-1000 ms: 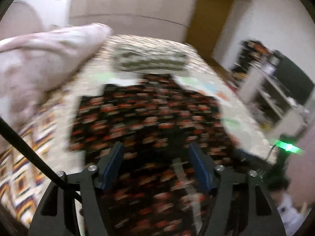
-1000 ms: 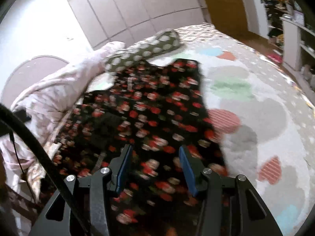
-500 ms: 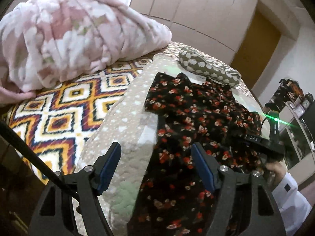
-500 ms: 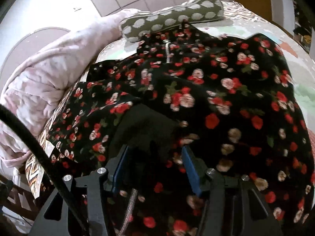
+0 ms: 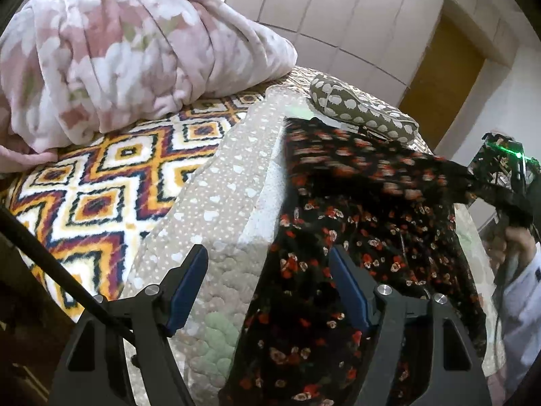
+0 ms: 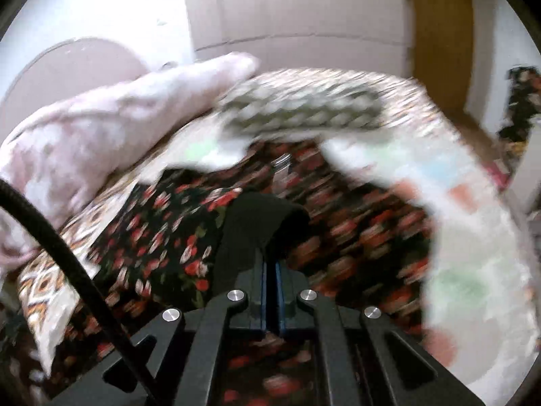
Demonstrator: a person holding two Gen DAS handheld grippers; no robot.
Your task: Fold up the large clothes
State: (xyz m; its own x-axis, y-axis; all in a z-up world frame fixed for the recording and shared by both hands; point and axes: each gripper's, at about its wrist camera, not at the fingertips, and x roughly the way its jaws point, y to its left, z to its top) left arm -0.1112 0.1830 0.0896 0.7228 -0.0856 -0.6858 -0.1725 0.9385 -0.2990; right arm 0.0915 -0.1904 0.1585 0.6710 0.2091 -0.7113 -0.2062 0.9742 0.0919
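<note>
A black dress with red flowers (image 5: 365,237) lies on the quilted bed cover. My left gripper (image 5: 268,291) is open and empty above the dress's left edge. My right gripper (image 6: 269,264) is shut on a black fold of the dress (image 6: 257,223) and lifts it; in the left wrist view it shows at the right (image 5: 503,169) with the cloth stretched up to it. The rest of the dress (image 6: 162,230) spreads below in the blurred right wrist view.
A pink fluffy blanket (image 5: 128,54) is heaped at the back left. A spotted olive pillow (image 5: 358,111) lies at the head of the dress. A diamond-patterned blanket (image 5: 101,182) covers the left of the bed. Wardrobe doors (image 5: 338,6) stand behind.
My right gripper has shut on a fold of the dress and lifted it up and to the right. My left gripper stays open over the dress's left edge.
</note>
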